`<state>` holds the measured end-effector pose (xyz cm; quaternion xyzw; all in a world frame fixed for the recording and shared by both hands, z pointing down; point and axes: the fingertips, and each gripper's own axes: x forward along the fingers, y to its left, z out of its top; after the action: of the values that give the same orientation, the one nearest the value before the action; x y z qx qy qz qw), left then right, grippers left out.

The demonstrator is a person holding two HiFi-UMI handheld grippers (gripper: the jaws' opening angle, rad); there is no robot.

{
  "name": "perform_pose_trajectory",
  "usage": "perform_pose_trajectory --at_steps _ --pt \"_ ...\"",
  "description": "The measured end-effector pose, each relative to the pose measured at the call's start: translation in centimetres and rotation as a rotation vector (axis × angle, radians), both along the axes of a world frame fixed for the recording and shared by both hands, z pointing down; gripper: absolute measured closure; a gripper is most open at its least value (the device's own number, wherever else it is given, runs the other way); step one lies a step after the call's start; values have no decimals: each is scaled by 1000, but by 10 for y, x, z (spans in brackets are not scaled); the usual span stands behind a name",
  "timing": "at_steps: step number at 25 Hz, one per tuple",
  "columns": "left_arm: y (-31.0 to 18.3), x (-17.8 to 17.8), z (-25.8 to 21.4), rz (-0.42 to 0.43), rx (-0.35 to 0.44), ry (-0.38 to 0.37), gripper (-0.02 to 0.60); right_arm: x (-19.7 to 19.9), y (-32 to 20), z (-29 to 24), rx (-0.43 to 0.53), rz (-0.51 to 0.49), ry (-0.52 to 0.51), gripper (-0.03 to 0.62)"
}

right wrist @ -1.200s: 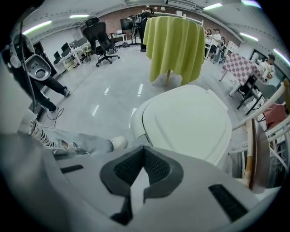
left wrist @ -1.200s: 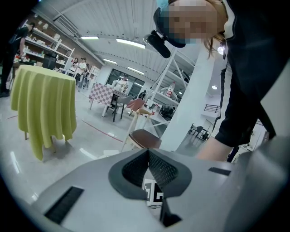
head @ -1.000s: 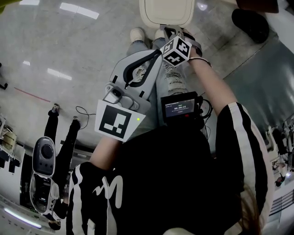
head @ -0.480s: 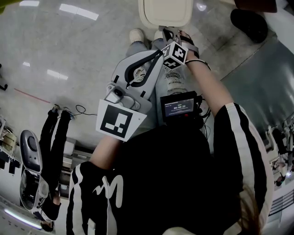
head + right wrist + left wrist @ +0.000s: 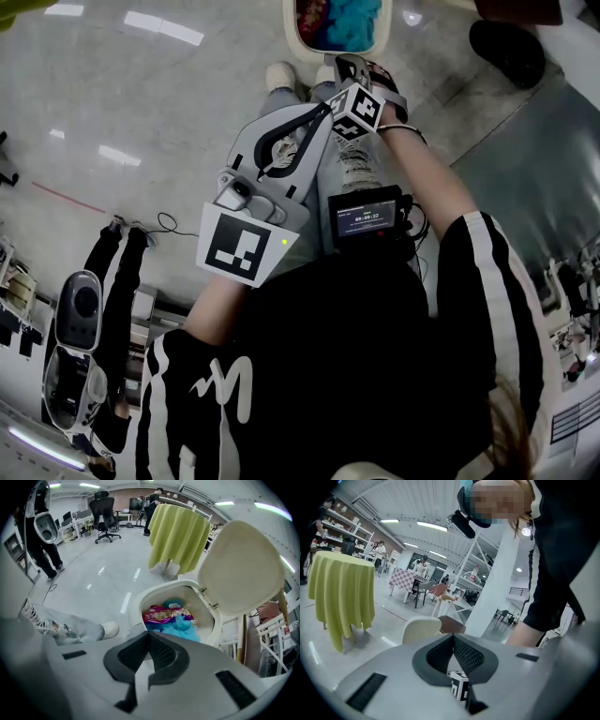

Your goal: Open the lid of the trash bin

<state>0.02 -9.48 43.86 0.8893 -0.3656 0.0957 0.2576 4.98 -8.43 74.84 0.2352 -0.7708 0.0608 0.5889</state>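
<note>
Grey plastic forms the left gripper [image 5: 319,114], which is held at the left before the person's lap. In the left gripper view its jaws are seen pressed together at the tips [image 5: 453,637], and nothing is held between them. A table draped in yellow-green cloth [image 5: 342,592] is noted well off to this gripper's left. The marker cube [image 5: 459,688] of the other gripper is seen just beyond the closed jaws.

Immediately right of the left gripper, the right gripper [image 5: 349,67] is extended further forward. In the right gripper view its jaws [image 5: 149,635] are likewise found closed and empty. To its left, a leg in pale jeans [image 5: 61,625] and a white shoe [image 5: 110,630] are recorded.

Directly ahead of the right gripper, the cream trash bin [image 5: 136,604] is found uncovered. A magenta wrapper [image 5: 164,613] and crumpled blue material [image 5: 183,631] are seen inside. The lid [image 5: 241,569] is tipped up on its hinge, ahead and to the right of that gripper, apart from its jaws. In the head view the bin's rim [image 5: 292,33] is cut off by the top edge.
</note>
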Motion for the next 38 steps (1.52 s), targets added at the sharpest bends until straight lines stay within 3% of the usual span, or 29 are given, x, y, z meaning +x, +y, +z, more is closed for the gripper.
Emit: perform_pose_trajectory --at_steps 10,38 --pt "-8 1 -16 8 27 0 574 0 -17 -22 1 57 -29 591" --pt "-13 -6 -50 4 85 2 574 -6 -43 -134 93 191 -238 591"
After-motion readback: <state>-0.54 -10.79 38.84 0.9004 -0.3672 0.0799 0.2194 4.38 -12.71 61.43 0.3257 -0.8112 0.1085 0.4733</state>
